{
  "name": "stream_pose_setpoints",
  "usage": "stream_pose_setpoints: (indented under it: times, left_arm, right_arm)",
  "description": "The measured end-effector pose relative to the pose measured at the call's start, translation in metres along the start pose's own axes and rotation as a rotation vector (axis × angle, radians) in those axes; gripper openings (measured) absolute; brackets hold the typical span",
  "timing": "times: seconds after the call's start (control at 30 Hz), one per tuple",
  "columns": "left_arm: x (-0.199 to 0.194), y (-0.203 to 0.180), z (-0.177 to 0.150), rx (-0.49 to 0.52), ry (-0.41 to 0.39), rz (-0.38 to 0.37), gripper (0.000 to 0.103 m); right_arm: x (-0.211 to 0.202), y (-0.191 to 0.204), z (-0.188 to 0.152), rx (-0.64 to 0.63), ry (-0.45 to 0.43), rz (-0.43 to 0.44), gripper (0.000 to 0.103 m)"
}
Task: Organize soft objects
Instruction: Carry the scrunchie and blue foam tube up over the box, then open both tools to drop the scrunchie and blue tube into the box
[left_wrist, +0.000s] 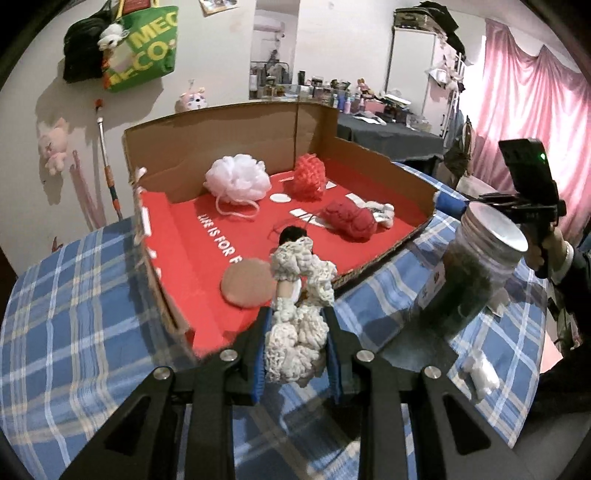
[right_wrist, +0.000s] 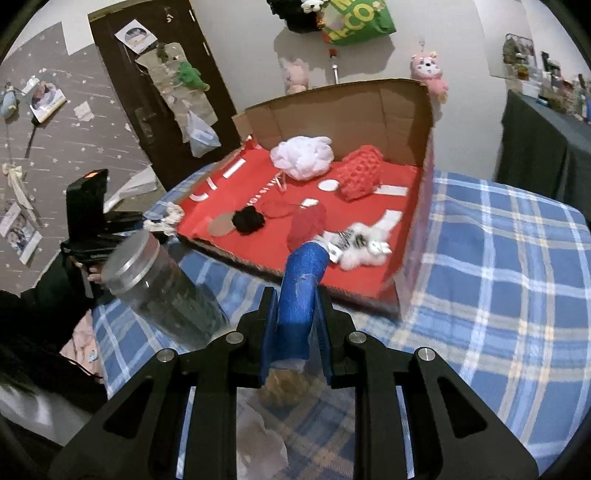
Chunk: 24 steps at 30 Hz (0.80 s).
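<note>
A cream knitted item (left_wrist: 295, 314) held in the left gripper (left_wrist: 297, 354) hides part of the red box floor's white lettering (left_wrist: 218, 236). The glass jar (right_wrist: 162, 291) is blurred in both views, its dark contents unreadable. The green bag (right_wrist: 356, 18) is cut off at the top edge.

Lived-in bedroom at home, not a lab or shop.

Ahead of the left gripper: bed or table under a blue plaid cover (left_wrist: 74, 295), open cardboard box (left_wrist: 229, 136) on it. Beyond the box, white wall hung with plush toys (left_wrist: 53, 147), a green tote bag (left_wrist: 147, 48) and a black bag. Ahead and to the right: dark-clothed dresser crowded with bottles and cosmetics (left_wrist: 317, 86), metal shelving (left_wrist: 439, 74), pink curtains (left_wrist: 532, 110). From the right gripper, up and left: dark door (right_wrist: 155, 85) plastered with papers and a hanging plastic bag (right_wrist: 201, 136), starred grey wall with photos (right_wrist: 44, 96).
</note>
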<state>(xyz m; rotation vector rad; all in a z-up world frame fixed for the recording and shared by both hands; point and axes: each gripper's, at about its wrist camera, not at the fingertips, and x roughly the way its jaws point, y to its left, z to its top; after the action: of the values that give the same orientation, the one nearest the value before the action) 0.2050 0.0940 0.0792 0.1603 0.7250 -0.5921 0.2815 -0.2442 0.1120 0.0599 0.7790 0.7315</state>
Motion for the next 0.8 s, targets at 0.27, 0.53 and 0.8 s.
stream_pose_setpoints:
  times: [0.27,0.53,0.8]
  left_arm:
    - [0.013,-0.002,0.036,0.012,0.002,-0.03,0.028]
    - [0.046,0.009,0.081,-0.084,0.101,0.082,0.028]
    - [0.086,0.028,0.103,-0.19,0.225,0.161,0.029]
  right_arm:
    - [0.024,0.002,0.045,0.038,0.026,0.034,0.02]
    - [0.063,-0.014,0.09,0.148,0.116,-0.166,0.02]
    - [0.108,-0.029,0.11,0.169,0.245,-0.358,0.02]
